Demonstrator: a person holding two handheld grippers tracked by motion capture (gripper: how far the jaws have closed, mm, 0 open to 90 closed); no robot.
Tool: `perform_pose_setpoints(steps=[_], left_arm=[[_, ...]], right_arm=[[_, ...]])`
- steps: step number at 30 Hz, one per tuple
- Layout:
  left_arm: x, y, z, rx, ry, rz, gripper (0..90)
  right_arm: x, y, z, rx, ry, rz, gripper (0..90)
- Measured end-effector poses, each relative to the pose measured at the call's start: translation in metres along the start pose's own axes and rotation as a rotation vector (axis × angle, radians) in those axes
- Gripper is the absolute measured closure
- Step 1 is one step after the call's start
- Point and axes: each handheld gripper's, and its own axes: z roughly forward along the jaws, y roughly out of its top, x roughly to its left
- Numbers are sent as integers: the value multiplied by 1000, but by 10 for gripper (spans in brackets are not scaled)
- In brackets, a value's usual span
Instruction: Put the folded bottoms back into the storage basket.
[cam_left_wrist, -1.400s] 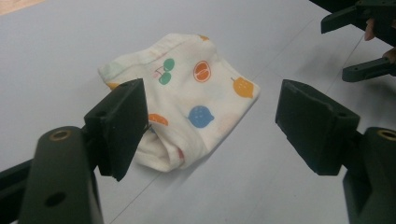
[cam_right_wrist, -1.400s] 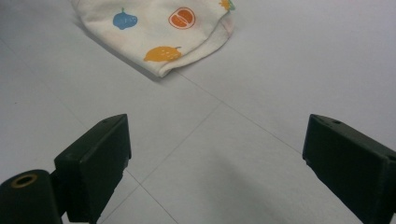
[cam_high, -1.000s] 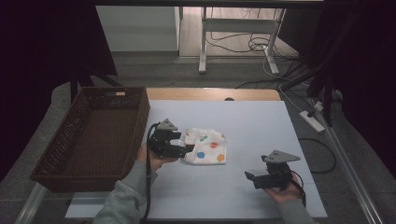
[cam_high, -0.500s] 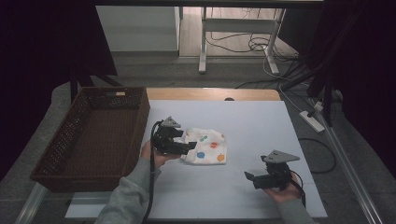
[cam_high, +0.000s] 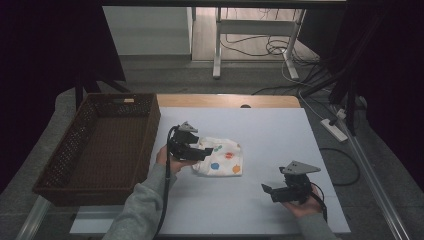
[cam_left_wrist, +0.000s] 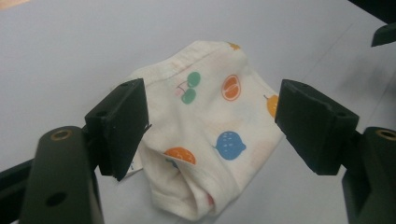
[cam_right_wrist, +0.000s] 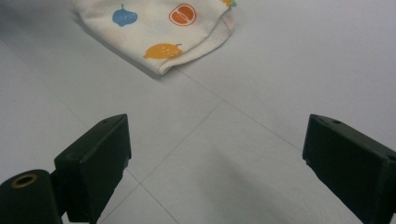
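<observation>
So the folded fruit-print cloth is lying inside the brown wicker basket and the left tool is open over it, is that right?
Not quite. The fruit-print cloth lies on the white table, to the right of the wicker basket, as the high view shows. The left tool is indeed open over it.

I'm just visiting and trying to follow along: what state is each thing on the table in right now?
Cloth: folded, lying flat on the table, not gripped.
Basket: upright, empty, at the table's left.
Left tongs: open, jaws either side of the cloth, not pressing it.
Right tongs: open, nothing between the jaws, apart from the cloth.
</observation>
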Motion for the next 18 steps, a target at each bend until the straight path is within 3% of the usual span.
perform_pose_setpoints(steps=[18], left_arm=[[13,13,28,45,18,-6,251]], right_arm=[[0,0,1,6,2,-3,79]])
